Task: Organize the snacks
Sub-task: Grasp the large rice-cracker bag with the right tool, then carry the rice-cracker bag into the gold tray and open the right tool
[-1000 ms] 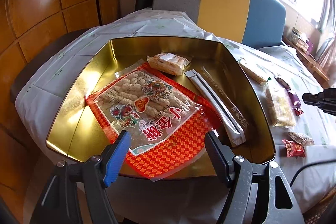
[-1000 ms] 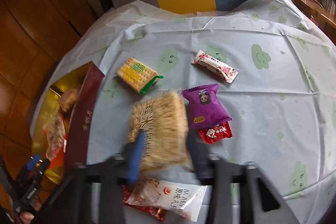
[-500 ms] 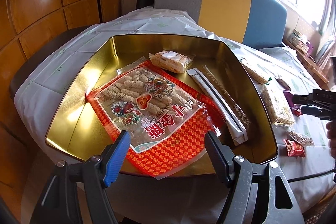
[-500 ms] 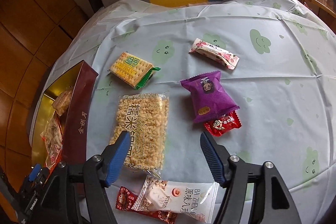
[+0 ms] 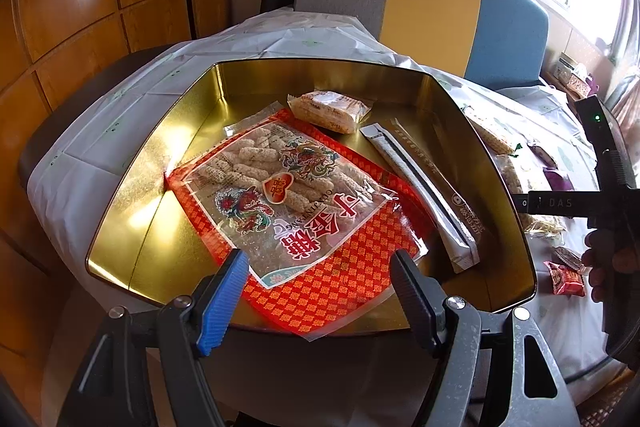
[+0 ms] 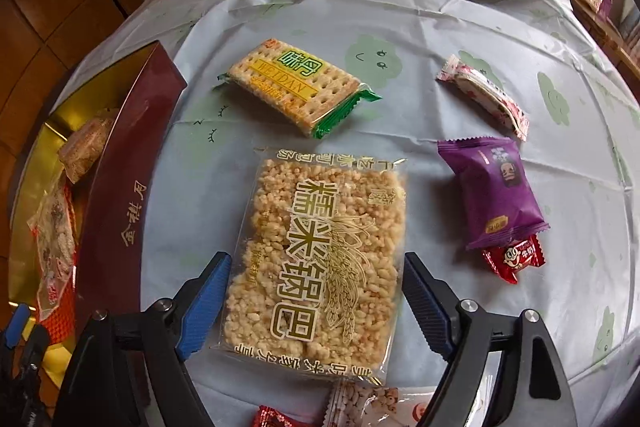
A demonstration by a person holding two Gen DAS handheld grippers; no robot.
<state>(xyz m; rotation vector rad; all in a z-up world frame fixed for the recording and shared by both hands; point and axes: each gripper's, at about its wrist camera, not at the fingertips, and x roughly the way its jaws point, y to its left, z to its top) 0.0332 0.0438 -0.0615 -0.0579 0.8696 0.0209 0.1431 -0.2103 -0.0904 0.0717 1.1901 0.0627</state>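
Observation:
A gold tin [image 5: 120, 219] holds a big red snack bag [image 5: 288, 203], a small wrapped cake [image 5: 328, 109] and a long white packet [image 5: 424, 187]. My left gripper [image 5: 320, 267] is open and empty, above the tin's near edge. My right gripper [image 6: 316, 271] is open, its jaws on either side of a rice cracker pack [image 6: 320, 247] that lies flat on the table. The right gripper also shows at the right of the left wrist view [image 5: 576, 203]. Whether the pads touch the pack I cannot tell.
On the tablecloth [image 6: 400, 27] lie a green-and-yellow cracker pack [image 6: 292, 87], a pink-white bar [image 6: 484, 95], a purple pack [image 6: 492, 191], a red candy [image 6: 516, 259] and more packets at the near edge [image 6: 372, 407]. The tin's maroon wall [image 6: 128, 187] stands left. A sofa is behind.
My right gripper has dropped lower and moved left over the rice cracker pack, which now lies between its open jaws. The left gripper has hardly moved.

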